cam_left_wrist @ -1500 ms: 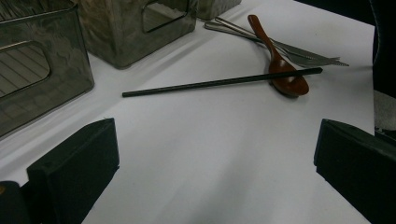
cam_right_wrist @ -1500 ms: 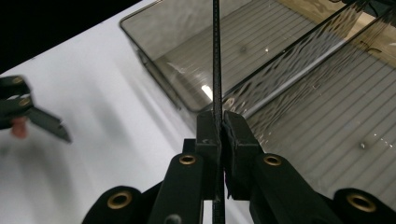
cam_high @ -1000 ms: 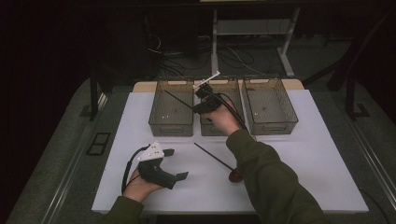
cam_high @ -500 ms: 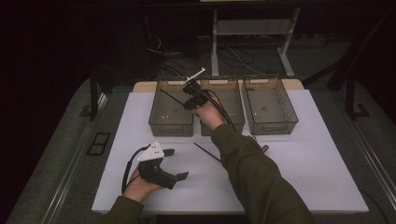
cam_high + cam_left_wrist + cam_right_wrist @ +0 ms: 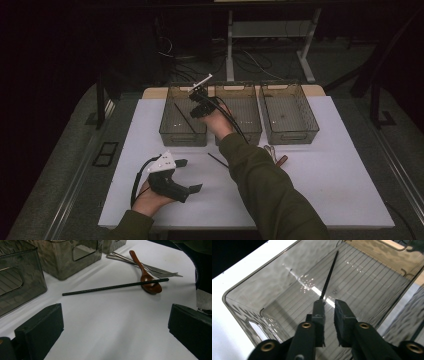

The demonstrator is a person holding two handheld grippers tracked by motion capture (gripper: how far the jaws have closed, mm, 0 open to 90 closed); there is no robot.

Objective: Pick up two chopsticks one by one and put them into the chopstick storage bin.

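white table top (image 5: 325, 190), lit, dark room around it.

three clear smoky bins in a row along the far edge: left bin (image 5: 170, 127), middle bin (image 5: 250, 117), right bin (image 5: 292, 112).

right gripper (image 5: 329, 308): held by the person's right hand (image 5: 216, 120), arm in a dark green sleeve (image 5: 270, 195) reaching across the table, poised over the left bin at its right wall. in its own view the jaws stand slightly parted, a narrow gap between the pads; nothing is clamped between them.

black chopstick, first (image 5: 329, 275): lying inside the left bin, slanting along the ribbed floor, its near end just at the tip of the gripper's left-hand jaw. from the high view it shows as a thin dark line (image 5: 183, 116) across the bin's bottom.

left gripper (image 5: 184, 175): in the person's left hand (image 5: 150, 197) at the near left of the table, grey plate on top, cable looping beside it. jaws wide apart, holding nothing, low over the bare table.

black chopstick, second (image 5: 115, 286): flat on the table in front of the bins, its far end resting across the bowl of the spoon.

brown wooden spoon (image 5: 145, 275): on the table near the middle bin, bowl toward the person.

metal cutlery (image 5: 150, 267): silver pieces lying just behind the spoon, touching it; exact kind hard to tell.
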